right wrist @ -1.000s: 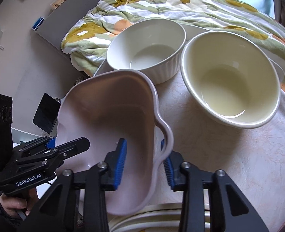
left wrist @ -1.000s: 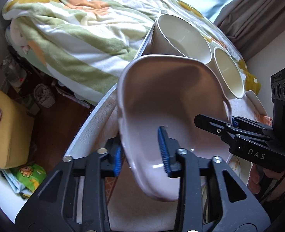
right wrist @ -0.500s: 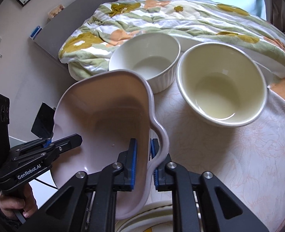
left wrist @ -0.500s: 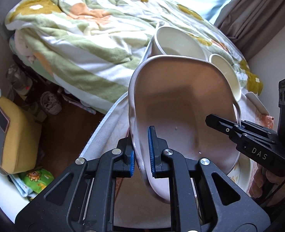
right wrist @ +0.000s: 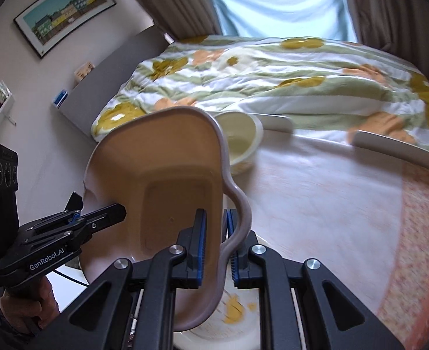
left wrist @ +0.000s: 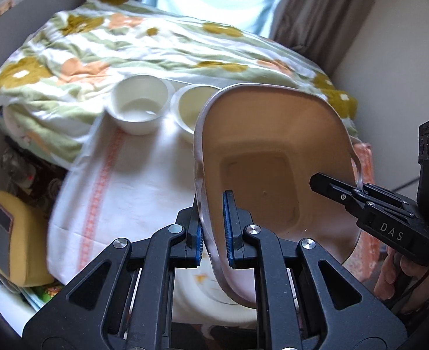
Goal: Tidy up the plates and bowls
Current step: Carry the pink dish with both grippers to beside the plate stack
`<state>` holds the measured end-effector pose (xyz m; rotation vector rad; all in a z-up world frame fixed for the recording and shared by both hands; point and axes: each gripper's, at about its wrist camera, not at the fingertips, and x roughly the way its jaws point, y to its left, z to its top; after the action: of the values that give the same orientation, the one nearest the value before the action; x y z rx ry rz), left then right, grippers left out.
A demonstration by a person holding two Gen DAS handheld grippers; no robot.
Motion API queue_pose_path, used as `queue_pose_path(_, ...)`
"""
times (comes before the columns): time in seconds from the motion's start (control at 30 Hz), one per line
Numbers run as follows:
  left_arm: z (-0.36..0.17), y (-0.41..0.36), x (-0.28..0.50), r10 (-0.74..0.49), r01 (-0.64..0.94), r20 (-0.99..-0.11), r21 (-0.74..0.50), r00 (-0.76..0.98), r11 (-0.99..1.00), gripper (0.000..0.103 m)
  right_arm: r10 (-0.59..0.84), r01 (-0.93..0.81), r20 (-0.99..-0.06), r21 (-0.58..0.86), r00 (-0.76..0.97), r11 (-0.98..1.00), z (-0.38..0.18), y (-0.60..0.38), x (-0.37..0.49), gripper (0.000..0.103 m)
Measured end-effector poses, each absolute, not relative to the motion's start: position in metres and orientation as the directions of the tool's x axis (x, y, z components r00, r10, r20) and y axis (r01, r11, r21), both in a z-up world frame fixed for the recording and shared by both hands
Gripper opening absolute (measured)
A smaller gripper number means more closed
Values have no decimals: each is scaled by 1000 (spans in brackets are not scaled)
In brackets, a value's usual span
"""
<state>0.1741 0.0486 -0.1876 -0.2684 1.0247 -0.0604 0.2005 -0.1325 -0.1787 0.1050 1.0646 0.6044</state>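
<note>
Between both tools' (left wrist: 214, 230) pads, pink dish (left wrist: 272, 157)

White lettering "DAS" on the black body of the right tongs (left wrist: 357, 188), seen from the left wrist. White lettering "GenRobot.AI" on the black body of the left tongs (right wrist: 98, 218), seen from the right wrist; smaller print beside it is illegible.

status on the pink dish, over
Left gripper and right gripper both shut on pink dish. Dish off the table, tilted. Plate beneath.
</note>
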Motion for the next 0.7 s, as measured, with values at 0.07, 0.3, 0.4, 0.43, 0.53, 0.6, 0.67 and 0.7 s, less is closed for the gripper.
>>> queue_pose_path(0.07,-189,14,173,-209,-31,-836,-261,508,965,10,488,-372,-791,355,369,858,-176,-169,189,13)
queue_pose_path(0.3,-214,-108,172,-324,118,-840,-303,435,946,10,380,-229,-828,310,412,923,-190,-274,157,13)
queue_pose_path(0.4,-236,-148,176,-351,152,-852,-316,389,936,10,340,-167,-846,297,411,940,-206,-313,151,13)
queue_pose_path(0.43,-243,-159,177,-357,158,-855,-320,376,934,10,334,-149,-850,299,408,943,-211,-322,152,13)
queue_pose_path(0.53,-263,-190,179,-355,179,-869,-310,345,934,10,316,-103,-859,300,404,948,-230,-345,154,13)
queue_pose_path(0.6,-274,-202,179,-343,187,-879,-295,332,937,10,309,-86,-863,301,398,950,-242,-358,155,13)
queue_pose_path(0.67,-284,-208,182,-334,185,-886,-288,320,940,10,306,-80,-869,299,389,951,-252,-365,158,13)
queue_pose_path(0.7,-289,-208,183,-327,183,-890,-281,317,942,10,309,-80,-869,302,386,950,-256,-367,159,13)
